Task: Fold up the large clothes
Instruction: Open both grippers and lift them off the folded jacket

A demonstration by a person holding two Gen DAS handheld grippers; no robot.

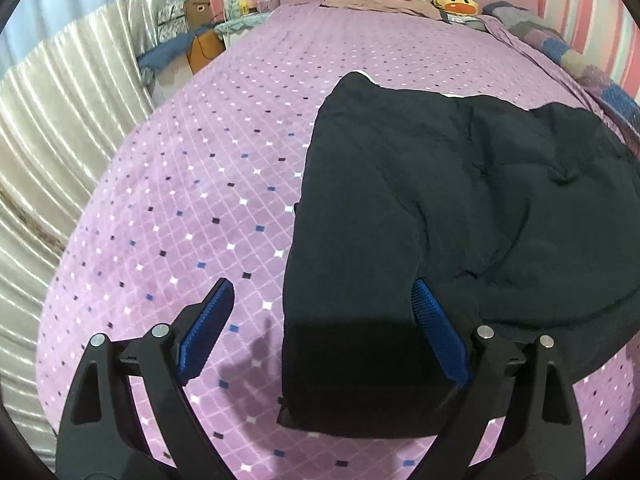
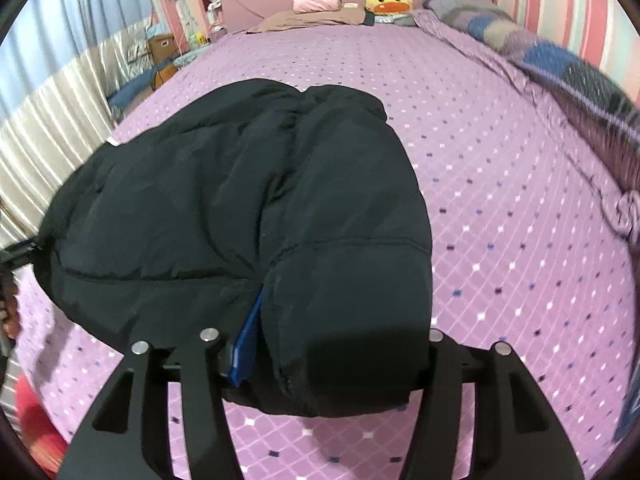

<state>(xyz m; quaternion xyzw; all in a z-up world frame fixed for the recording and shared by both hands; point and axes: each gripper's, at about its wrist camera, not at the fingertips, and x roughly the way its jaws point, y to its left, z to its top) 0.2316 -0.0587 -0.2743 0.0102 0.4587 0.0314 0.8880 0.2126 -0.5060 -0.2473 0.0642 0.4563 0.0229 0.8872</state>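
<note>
A black padded jacket (image 1: 420, 184) lies folded on the purple checked bedspread (image 1: 192, 208). In the left wrist view my left gripper (image 1: 322, 284) stands open wide over the jacket's near left edge. Its left pad (image 1: 208, 332) hangs over bare bedspread and its right pad (image 1: 438, 336) over the fabric. In the right wrist view the jacket (image 2: 224, 184) bulges up between the jaws of my right gripper (image 2: 344, 300). The left blue pad (image 2: 246, 344) sits tucked against a puffy fold. The right pad is hidden behind the fabric.
At the head of the bed lie a brown cloth (image 2: 312, 18), a pink plush (image 2: 316, 2) and a yellow duck toy (image 2: 388, 2). A crumpled patchwork blanket (image 2: 560, 64) runs along the right side. Curtains (image 1: 52, 128) and boxes (image 1: 198, 12) stand beyond the left edge.
</note>
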